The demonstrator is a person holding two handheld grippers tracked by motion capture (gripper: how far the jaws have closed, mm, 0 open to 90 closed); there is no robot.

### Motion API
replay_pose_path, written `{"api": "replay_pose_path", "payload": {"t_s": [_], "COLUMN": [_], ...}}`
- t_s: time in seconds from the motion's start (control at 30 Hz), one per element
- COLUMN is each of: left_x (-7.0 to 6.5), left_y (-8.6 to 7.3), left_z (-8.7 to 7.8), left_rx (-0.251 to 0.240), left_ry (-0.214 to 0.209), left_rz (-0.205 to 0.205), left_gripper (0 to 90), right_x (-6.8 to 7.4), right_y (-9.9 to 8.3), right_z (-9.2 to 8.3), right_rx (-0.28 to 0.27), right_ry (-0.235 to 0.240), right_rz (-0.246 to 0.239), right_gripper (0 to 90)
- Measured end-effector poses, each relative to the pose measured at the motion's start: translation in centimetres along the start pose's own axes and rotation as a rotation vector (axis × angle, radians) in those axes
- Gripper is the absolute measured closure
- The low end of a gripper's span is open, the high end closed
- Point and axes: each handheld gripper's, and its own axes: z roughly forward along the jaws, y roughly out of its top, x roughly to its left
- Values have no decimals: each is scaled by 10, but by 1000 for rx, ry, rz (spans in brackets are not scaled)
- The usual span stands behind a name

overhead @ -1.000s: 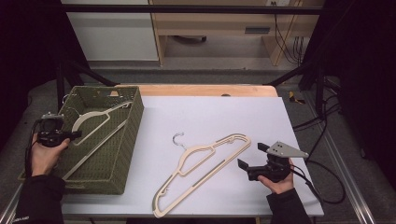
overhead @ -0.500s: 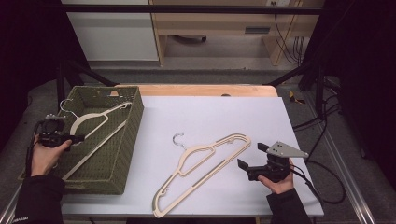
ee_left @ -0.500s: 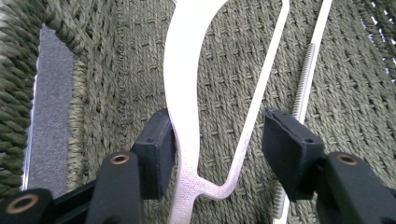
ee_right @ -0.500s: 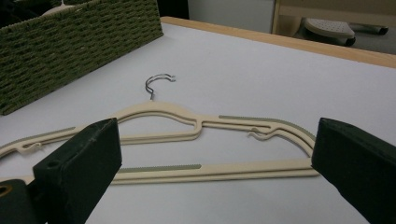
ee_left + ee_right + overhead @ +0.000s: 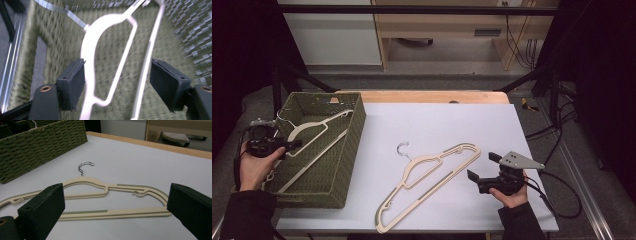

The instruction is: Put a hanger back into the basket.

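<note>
A cream hanger (image 5: 314,129) lies slanted inside the green woven basket (image 5: 354,131), its metal hook near the far left corner. My left gripper (image 5: 291,145) hovers at the basket's left side; its jaws have just been opening. In the left gripper view this hanger (image 5: 90,45) passes between the spread pads (image 5: 73,83) of the gripper (image 5: 117,65), which do not press on it. A second cream hanger (image 5: 427,184) lies flat on the white table. My right gripper (image 5: 483,166) stands open just right of it, and that hanger (image 5: 85,181) lies ahead of this gripper (image 5: 116,195).
The basket (image 5: 37,147) takes up the table's left side. A wooden strip (image 5: 437,96) runs along the far edge of the white tabletop (image 5: 452,125). Cables (image 5: 557,200) trail off the right gripper toward the table's right edge.
The left jaws have opened and let go of the hanger, which has settled lower in the basket. The right hand and the table hanger have not moved.
</note>
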Motion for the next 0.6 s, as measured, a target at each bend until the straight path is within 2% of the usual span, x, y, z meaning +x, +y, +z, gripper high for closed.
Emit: {"api": "replay_pose_path", "payload": {"t_s": [0.03,0.07,0.1,0.13,0.17,0.2,0.23,0.27,0.3,0.33,0.37,0.4,0.43,0.6], "left_x": [-7,-11,-11,-16,-22,-33,-39,-39,-45,-51,-63,-70,-70,-105], "left_y": [3,4,4,5,6,9,10,10,11,12,14,15,15,16], "left_z": [-8,-12,-12,-16,-19,-27,-31,-31,-35,-39,-45,-48,-48,-60], "left_rx": [-58,-90,-90,-117,-144,-179,-187,-187,-215,-237,-278,-297,-297,-354], "left_ry": [-25,-47,-47,-67,-81,-84,-87,-87,-99,-121,-167,-183,-183,-241], "left_rz": [15,22,22,29,35,63,81,81,87,87,88,98,98,147], "left_gripper": [248,228,211,211,202,177,173,168,168,164,157,150,148,137], "right_x": [0,0,0,0,0,0,0,0,0,0,0,0,0,1], "right_y": [0,1,1,1,1,1,1,1,1,1,1,1,1,3], "right_z": [0,-1,-1,-1,-1,-1,-1,-1,-1,-1,-1,-1,-1,-1], "right_rx": [-2,-5,-5,-6,-6,-7,-6,-6,-4,-3,-5,-6,-5,-8], "right_ry": [-2,-3,-3,-2,-4,-4,-5,-5,-5,-5,-5,-3,-2,-5], "right_rz": [-1,-2,-2,0,5,4,2,2,1,0,2,3,0,5], "right_gripper": [21,21,21,21,21,21,21,21,21,21,21,21,21,21]}}
